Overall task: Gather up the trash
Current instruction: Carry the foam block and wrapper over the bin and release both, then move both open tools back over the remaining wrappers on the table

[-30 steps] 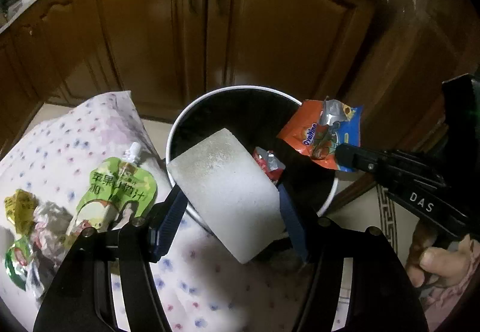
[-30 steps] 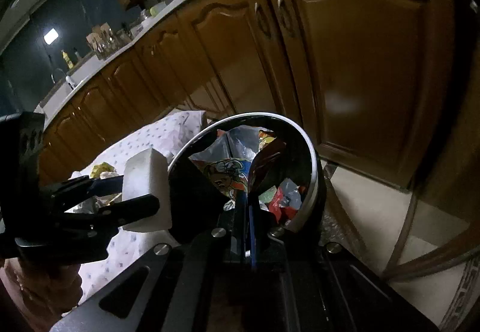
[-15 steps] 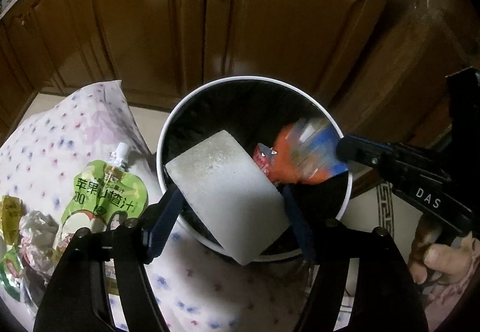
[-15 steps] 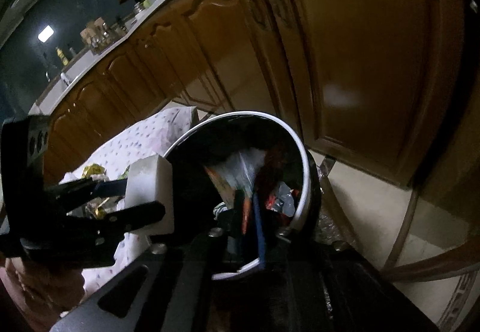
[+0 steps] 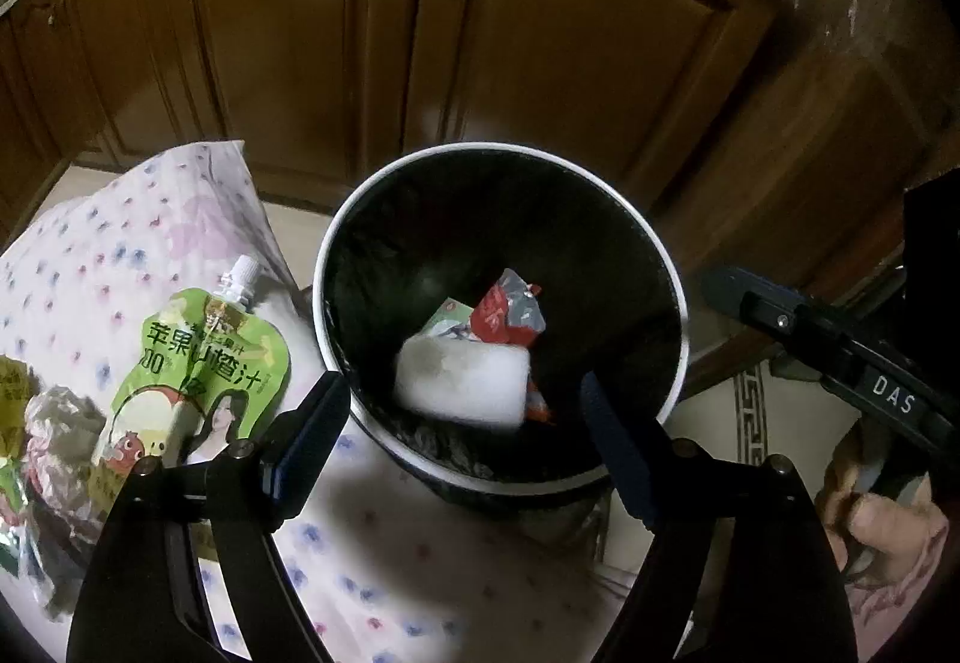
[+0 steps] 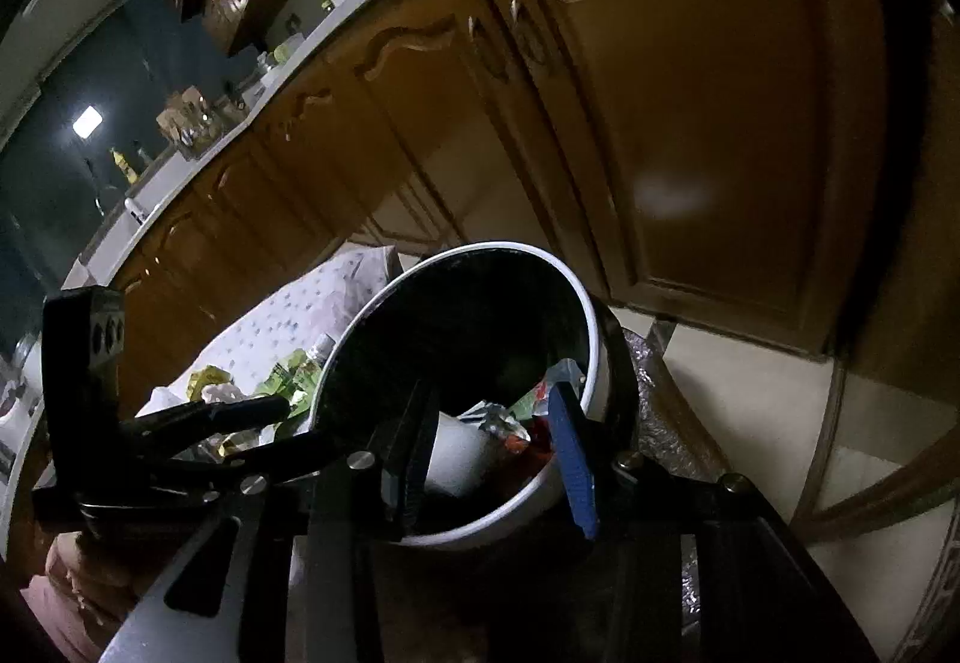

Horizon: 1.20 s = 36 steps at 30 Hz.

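Observation:
The black bin (image 5: 660,255) with a white rim stands in front of me. A white foam block (image 5: 462,384) lies blurred inside it, beside a red wrapper (image 5: 504,309). My left gripper (image 5: 462,386) hangs over the bin's near rim. Its jaws are opening and its pads touch nothing. My right gripper (image 5: 726,285) reaches in from the right. In the right wrist view, my right gripper (image 6: 493,393) is opening over the bin (image 6: 594,339), with the foam block (image 6: 456,453) below it and nothing held. My left gripper (image 6: 300,423) is at the left.
A green juice pouch (image 5: 210,363) and crumpled wrappers (image 5: 54,423) lie on a flowered cloth (image 5: 120,255) left of the bin. Brown cabinet doors (image 5: 540,33) stand close behind. A person's hand (image 5: 888,543) holds the right gripper at lower right. Pale floor tiles (image 6: 750,393) lie to the right.
My left gripper spread its jaws and the foam block dropped into the bin. My right gripper opened from shut and its orange packet fell into the bin.

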Available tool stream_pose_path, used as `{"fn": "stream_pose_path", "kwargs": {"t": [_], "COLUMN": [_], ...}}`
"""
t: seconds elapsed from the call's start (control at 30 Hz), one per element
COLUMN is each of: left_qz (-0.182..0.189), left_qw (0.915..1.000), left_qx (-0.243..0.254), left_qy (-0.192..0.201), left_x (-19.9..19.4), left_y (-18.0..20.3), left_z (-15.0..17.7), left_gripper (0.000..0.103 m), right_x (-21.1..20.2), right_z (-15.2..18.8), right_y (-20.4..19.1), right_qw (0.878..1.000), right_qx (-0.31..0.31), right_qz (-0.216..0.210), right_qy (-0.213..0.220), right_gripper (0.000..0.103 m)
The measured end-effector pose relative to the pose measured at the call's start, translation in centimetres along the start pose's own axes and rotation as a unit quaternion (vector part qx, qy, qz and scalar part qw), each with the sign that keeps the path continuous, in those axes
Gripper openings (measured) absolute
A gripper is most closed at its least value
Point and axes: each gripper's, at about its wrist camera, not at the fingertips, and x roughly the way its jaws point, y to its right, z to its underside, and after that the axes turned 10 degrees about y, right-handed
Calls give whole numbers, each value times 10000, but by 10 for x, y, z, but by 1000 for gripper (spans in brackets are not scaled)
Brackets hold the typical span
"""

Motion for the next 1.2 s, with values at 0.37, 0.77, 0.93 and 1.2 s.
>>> {"fn": "stream_pose_path", "kwargs": {"t": [0.37,0.77,0.93,1.2], "left_qz": [-107,-640,-970,-1348], "left_qw": [9974,9809,9728,9579], "left_qx": [-544,-1285,-1499,-2018], "left_qy": [464,1311,1475,1534], "left_x": [-52,-139,-165,-186], "left_y": [-20,-80,-107,-159], "left_z": [34,115,138,167], "left_gripper": [81,82,84,84], "right_x": [-27,-19,-10,-1], "right_z": [16,75,94,114], "right_y": [-24,-93,-117,-148], "right_qw": [9995,9974,9958,9923], "right_qx": [86,-223,-408,-636], "right_qz": [-216,-664,-821,-1016], "right_qy": [223,139,-58,-297], "right_gripper": [51,90,90,90]}}
